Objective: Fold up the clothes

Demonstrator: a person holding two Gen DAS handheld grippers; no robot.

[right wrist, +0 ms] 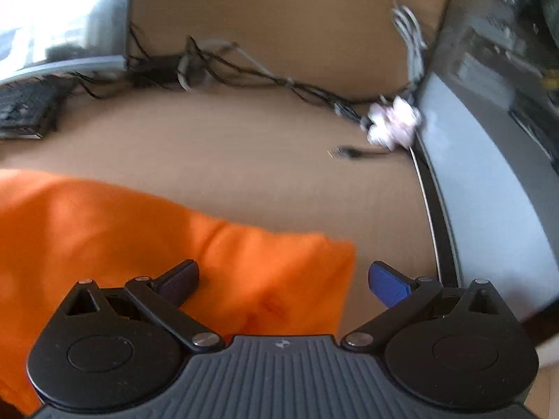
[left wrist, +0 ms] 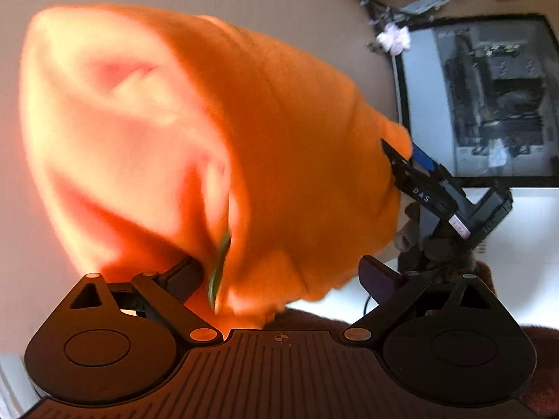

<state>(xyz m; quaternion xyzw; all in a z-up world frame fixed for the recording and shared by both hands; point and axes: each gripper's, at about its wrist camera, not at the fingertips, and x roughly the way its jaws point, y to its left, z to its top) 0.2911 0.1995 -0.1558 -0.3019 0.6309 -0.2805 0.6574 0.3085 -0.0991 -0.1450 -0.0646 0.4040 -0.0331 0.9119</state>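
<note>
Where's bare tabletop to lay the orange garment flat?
Free: the tan tabletop between the orange garment in front and the cable tangle behind. Crowded: the keyboard far left, the white crumpled wad and a loose plug toward the right, against the black-framed panel.

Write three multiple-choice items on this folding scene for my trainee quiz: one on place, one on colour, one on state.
1. Where does the garment lie?
A. on the tan surface
B. in a basket
C. on a chair

2. What colour is it?
A. green
B. orange
C. white

3. How do the right tongs stand?
A. shut on a cable
B. shut on the cloth
C. open over the cloth's corner

Key: 1 A, tan surface shows around the cloth; 2 B, bright orange in both views; 3 C, the fingers stand wide apart, pressing nothing.
</note>
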